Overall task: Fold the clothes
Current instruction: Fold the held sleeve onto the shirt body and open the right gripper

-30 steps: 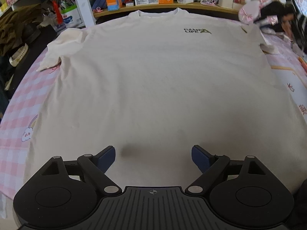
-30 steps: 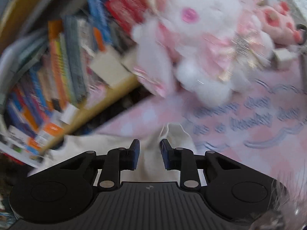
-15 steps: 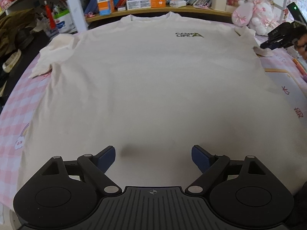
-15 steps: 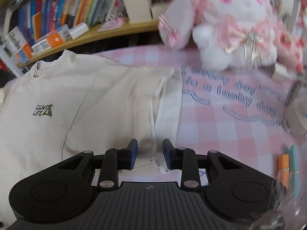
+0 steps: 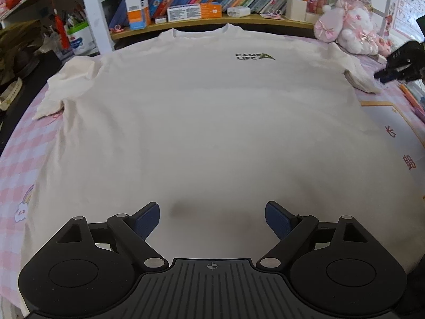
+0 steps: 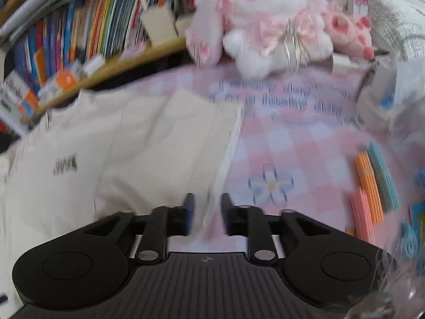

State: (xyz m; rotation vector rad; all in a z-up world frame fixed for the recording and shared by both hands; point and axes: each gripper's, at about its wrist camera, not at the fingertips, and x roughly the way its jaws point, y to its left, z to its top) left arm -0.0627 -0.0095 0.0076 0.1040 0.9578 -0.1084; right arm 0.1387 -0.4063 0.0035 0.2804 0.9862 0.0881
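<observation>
**foldnoob:** So where's the shirt sitting right now?

**umi_dan:** The cream T-shirt [image 5: 202, 122] is spread flat, front side up, on the pink checkered tablecloth [image 5: 18, 159]. Its collar points toward the bookshelf [image 5: 212, 24], and the green chest logo [image 5: 255, 57] sits just below the collar, off to one side. The sleeve on the side away from the logo is bunched up at the shirt's edge. The other sleeve lies flatter, reaching toward the plush bunny [image 5: 350, 34], which sits beyond that shoulder, near the shelf.

**foldnoob:** And the tongs?

**umi_dan:** The left gripper [image 5: 212, 215] hangs over the shirt's hem end, blue pads spread wide with nothing between them, so fully released. The right gripper [image 6: 206, 212] is over by the logo-side sleeve. In its own camera the pads are close together and the sleeve's hem edge [image 6: 225, 159] runs right down into the gap, but that view is smeared with motion blur, so I honestly can't say if it's pinching the fabric or just straddling it.

**foldnoob:** Anything else near the shirt?

**umi_dan:** Some orange and teal sticks [image 6: 372, 183] on the cloth, out past that sleeve, well apart from the shirt.
</observation>
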